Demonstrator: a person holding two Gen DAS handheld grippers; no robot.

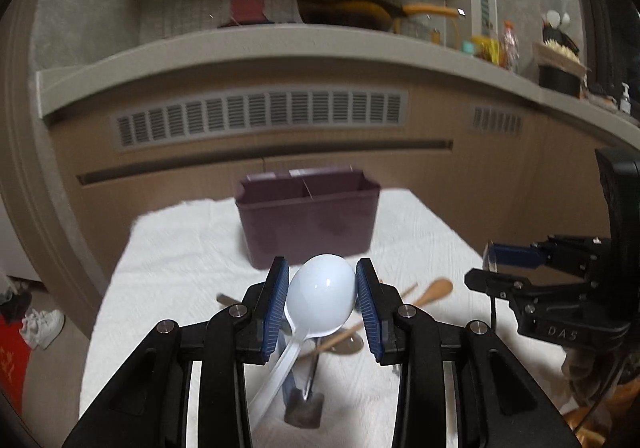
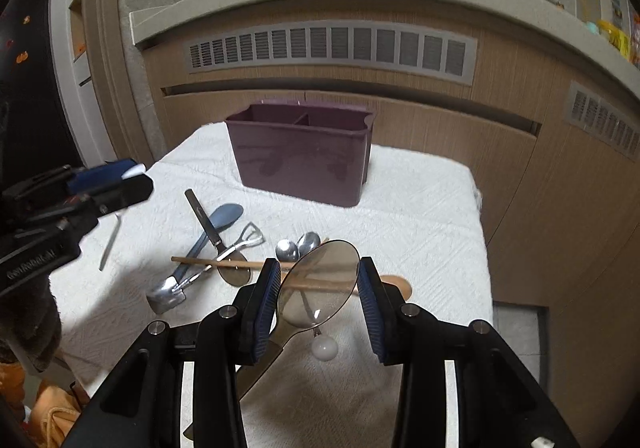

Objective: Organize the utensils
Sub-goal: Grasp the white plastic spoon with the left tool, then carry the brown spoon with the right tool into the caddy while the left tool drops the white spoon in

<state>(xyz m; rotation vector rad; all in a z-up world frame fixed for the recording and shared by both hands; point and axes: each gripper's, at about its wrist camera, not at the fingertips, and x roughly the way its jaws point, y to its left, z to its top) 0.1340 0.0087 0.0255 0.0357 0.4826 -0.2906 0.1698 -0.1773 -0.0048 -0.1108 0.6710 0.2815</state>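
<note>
My left gripper [image 1: 322, 290] is shut on a white plastic spoon [image 1: 320, 300] by its bowl, held above the white cloth. My right gripper [image 2: 318, 286] is shut on a clear smoky plastic spoon [image 2: 320, 284] by its bowl. A dark purple divided utensil holder [image 2: 300, 152] stands at the far side of the cloth; it also shows in the left wrist view [image 1: 308, 220]. Loose utensils lie on the cloth: a wooden spoon [image 2: 394, 284], metal spoons [image 2: 298, 246], a blue-grey spoon [image 2: 224, 218] and a peeler [image 2: 200, 214].
A white cloth [image 2: 420, 216] covers the small table. Wooden cabinets with vents [image 2: 332, 48] stand behind it, under a grey counter. The left gripper shows at the left edge of the right wrist view [image 2: 80, 192]. The table's right edge [image 2: 484, 248] drops off.
</note>
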